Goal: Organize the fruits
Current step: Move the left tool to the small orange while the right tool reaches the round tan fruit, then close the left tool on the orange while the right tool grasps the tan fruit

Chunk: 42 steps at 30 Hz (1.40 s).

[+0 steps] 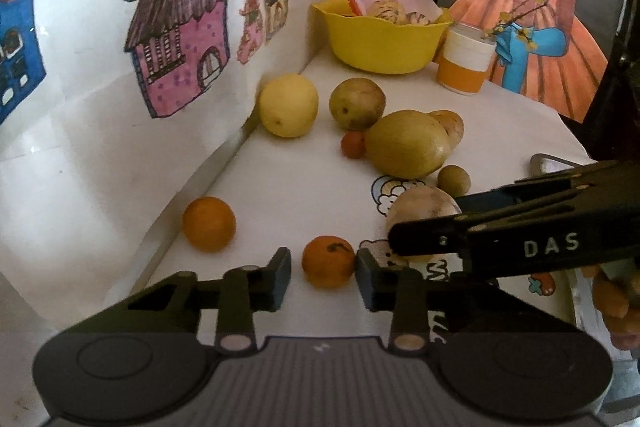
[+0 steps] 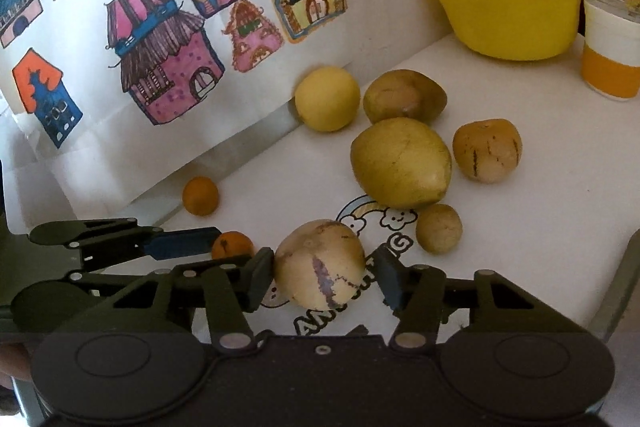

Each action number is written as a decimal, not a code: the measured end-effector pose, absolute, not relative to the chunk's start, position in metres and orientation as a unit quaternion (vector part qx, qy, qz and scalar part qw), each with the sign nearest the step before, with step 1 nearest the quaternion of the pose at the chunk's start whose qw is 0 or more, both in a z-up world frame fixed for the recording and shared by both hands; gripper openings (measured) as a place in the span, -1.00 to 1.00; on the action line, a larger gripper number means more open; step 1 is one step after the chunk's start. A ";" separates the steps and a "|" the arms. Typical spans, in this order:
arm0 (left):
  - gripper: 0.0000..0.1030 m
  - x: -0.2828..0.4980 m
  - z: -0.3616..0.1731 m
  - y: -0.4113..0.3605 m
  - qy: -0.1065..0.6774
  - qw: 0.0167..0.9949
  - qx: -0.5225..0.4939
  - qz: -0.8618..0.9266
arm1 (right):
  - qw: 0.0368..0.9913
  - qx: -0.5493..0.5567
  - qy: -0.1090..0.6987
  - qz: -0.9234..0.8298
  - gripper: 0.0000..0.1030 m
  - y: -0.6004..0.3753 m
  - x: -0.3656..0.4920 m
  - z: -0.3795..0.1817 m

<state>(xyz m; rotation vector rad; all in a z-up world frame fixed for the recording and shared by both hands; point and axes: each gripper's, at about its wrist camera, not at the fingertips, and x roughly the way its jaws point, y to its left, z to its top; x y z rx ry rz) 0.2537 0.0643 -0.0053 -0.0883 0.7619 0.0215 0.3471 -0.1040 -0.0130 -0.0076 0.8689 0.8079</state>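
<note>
A small mandarin [image 1: 328, 261] rests on the white table [image 1: 300, 187], and my left gripper [image 1: 324, 277] stands open around it, its right pad against the peel. A pale purple-streaked melon [image 2: 320, 263] lies between the open fingers of my right gripper [image 2: 324, 283]; the left pad touches it, the right one stands just off. Loose fruits further back: a yellow round fruit [image 1: 288, 105], a brownish-green one [image 1: 357, 103], a large green-yellow one [image 2: 401, 163], a striped melon [image 2: 487, 151], a small green ball [image 2: 439, 228], an orange [image 1: 209, 224] and a tiny red fruit [image 1: 353, 145].
A yellow bowl [image 2: 508, 23] at the back holds striped melons and a pink-white tray. An orange-and-white cup [image 2: 610, 55] stands to its right. A paper wall with drawn houses [image 2: 168, 67] runs along the left side. Both grippers sit close together near the front edge.
</note>
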 end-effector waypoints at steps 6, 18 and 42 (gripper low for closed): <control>-0.41 0.251 -0.002 0.060 0.373 0.927 -0.039 0.008 | 0.831 -0.006 0.408 0.378 -0.02 -0.104 0.344 -0.012; -0.41 0.232 0.036 0.025 0.360 0.933 -0.028 -0.011 | 0.854 0.011 0.363 0.373 -0.03 -0.153 0.308 0.026; -0.41 0.282 0.049 -0.124 0.311 0.945 -0.021 -0.104 | 0.933 0.019 0.286 0.217 -0.02 -0.349 0.282 0.036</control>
